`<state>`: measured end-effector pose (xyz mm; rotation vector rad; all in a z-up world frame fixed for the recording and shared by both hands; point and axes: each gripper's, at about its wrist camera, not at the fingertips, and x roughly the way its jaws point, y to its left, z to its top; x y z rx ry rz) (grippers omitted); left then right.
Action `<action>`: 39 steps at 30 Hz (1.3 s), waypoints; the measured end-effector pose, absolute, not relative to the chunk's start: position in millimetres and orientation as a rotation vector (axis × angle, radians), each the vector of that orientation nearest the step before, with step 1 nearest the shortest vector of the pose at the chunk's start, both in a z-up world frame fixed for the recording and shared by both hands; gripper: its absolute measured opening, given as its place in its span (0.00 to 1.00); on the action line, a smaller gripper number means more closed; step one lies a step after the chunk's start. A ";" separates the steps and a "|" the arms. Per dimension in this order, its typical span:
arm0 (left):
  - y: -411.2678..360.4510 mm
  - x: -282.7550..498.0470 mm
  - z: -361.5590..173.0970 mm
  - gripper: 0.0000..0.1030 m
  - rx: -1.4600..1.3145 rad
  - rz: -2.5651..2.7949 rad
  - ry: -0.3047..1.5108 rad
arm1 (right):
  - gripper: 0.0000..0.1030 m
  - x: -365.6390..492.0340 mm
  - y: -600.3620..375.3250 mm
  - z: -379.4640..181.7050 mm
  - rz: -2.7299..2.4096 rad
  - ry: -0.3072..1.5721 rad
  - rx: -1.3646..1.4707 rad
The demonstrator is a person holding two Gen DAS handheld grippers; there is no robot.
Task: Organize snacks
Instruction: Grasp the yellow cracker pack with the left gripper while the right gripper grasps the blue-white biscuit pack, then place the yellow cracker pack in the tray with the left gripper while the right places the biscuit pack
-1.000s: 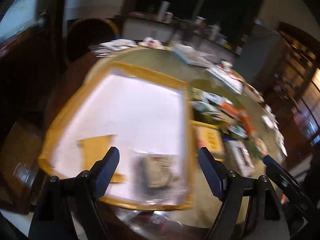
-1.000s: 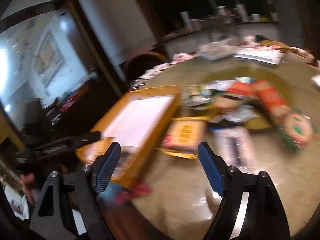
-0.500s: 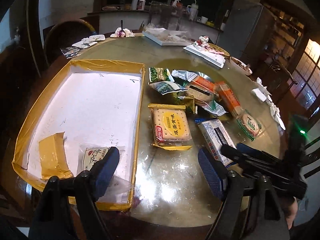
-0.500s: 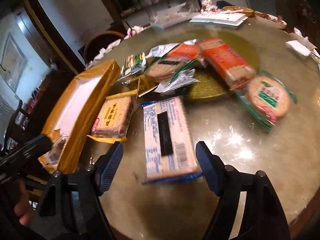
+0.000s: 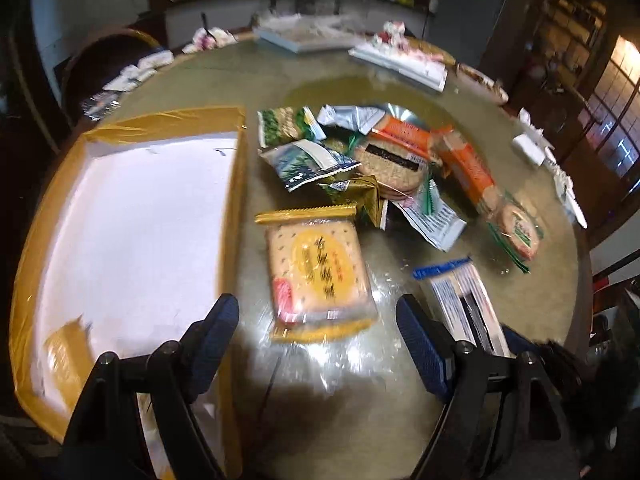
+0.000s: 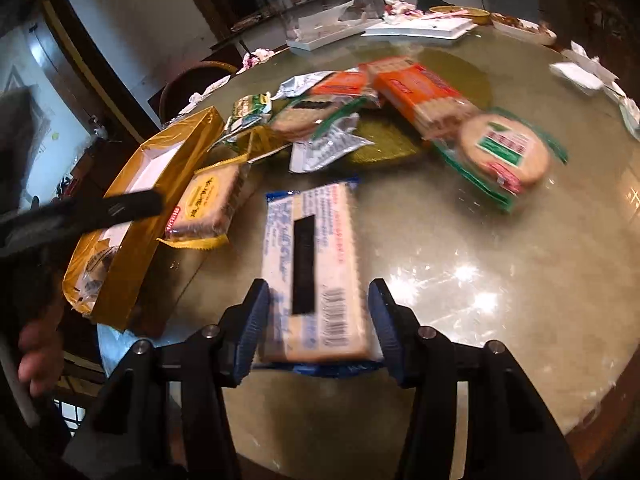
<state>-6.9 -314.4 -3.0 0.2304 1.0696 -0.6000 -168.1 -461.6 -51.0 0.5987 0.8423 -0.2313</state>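
Farthest left of the yellow cracker pack (image 5: 318,272): a gold-taped tray (image 5: 236,184) with white floor, rim nearly touching the pack's left edge; one small clear-wrapped snack (image 6: 94,264) already lying in its near corner. Straddling the yellow cracker pack from the near side, left gripper (image 5: 318,344), spread wide, empty, above the table (image 5: 248,88). Right of the pack, a blue-and-white wafer pack (image 6: 316,264) lying flat, its near end between the fingers of the right gripper (image 6: 316,330); narrowed around the sides, contact probable though blur leaves it uncertain. Beyond the yellow pack, a loose heap of foil sachets (image 5: 308,160), orange biscuit sleeves (image 5: 466,164) and a round cracker bag (image 6: 504,150).

Probably light, all of it; film wrappers slick and crinkly, crackers inside brittle, so a gentle squeeze across the short sides, mid-length, likely safest. Glossy glass-like tabletop, glaring, apt to let packs slide. Dim dining room, cluttered counter behind.
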 end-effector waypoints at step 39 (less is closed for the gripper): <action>-229.8 -46.2 39.1 0.68 0.051 -0.555 0.875 | 0.54 -127.9 -409.2 -30.2 -0.368 0.855 0.349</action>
